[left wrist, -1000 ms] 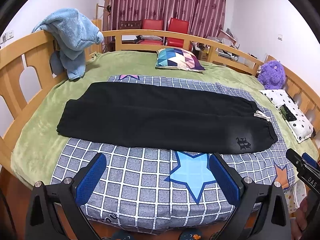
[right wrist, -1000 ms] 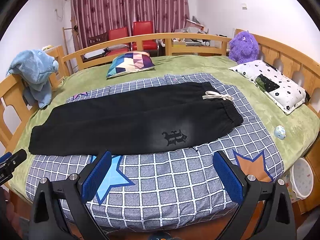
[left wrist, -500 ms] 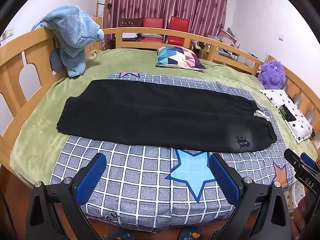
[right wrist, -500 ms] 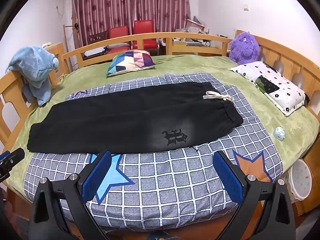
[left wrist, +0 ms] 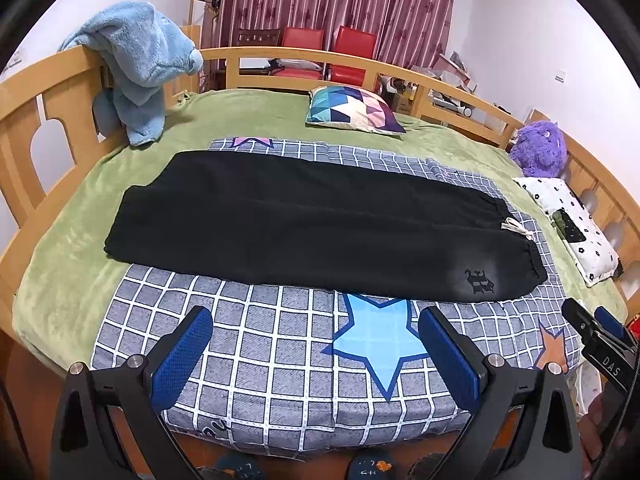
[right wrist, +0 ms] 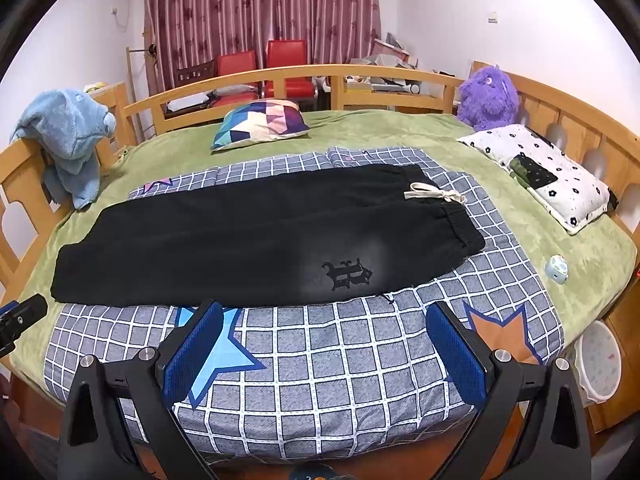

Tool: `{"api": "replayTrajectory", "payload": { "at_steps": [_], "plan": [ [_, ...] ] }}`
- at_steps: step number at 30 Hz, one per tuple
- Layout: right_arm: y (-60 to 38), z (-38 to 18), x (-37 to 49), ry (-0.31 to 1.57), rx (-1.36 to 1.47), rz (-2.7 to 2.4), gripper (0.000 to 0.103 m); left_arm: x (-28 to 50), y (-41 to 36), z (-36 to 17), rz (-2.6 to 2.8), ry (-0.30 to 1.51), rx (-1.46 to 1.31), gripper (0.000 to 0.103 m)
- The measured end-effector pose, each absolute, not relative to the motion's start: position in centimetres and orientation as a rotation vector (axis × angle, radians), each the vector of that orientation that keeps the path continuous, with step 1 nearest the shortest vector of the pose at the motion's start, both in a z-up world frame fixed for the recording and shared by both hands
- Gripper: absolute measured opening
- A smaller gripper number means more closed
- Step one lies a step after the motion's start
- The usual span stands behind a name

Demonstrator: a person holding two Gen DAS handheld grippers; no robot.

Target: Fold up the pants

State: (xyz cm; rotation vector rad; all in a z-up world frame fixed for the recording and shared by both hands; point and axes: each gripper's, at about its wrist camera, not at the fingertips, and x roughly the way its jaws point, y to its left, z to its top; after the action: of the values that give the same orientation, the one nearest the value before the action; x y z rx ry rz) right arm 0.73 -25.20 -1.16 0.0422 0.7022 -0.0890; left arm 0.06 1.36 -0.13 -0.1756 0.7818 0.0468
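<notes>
Lying flat and lengthwise across a grey checked quilt (left wrist: 280, 344), black pants (left wrist: 312, 232) with both legs side by side, cuffs toward the left, elastic waistband toward the right. Held above the near edge of the quilt, well short of the fabric: left gripper (left wrist: 316, 354), blue pads spread wide, nothing between them. Likewise the right gripper (right wrist: 324, 346), jaws parted and empty, hovering just before the hem of the near leg. Seen in both views: cream drawstring (right wrist: 434, 193) knotted at the waist, dark printed emblem (right wrist: 347, 274) on a faded patch of the near leg, triangle-patterned cushion (left wrist: 356, 110) on the green blanket (left wrist: 72, 236), light-blue plush towel (left wrist: 138, 60) draped over the wooden bed rail (left wrist: 24, 96), purple plush toy (right wrist: 488, 96), white flowered pillow (right wrist: 560, 184), red chairs (right wrist: 264, 66) before maroon curtains. Shown only from the right wrist: small pale-blue trinket (right wrist: 556, 269) on the blanket near the right edge, white basin (right wrist: 600, 360) beside the bed, wall air conditioner at upper left, tip of the left gripper poking in at the far left edge. Shown only from the left wrist: slippered feet (left wrist: 236, 470) below the mattress edge, and the right gripper's black body marked "DAS" at the far right.
</notes>
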Motion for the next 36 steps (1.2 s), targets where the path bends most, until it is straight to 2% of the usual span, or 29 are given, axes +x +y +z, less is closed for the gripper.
{"api": "replayTrajectory", "payload": {
  "at_steps": [36],
  "plan": [
    [-24.0, -1.2, 0.6, 0.696, 0.03, -0.051, 0.1, 0.0, 2.0, -0.4, 0.042, 0.769, -0.201, 0.103]
  ]
}}
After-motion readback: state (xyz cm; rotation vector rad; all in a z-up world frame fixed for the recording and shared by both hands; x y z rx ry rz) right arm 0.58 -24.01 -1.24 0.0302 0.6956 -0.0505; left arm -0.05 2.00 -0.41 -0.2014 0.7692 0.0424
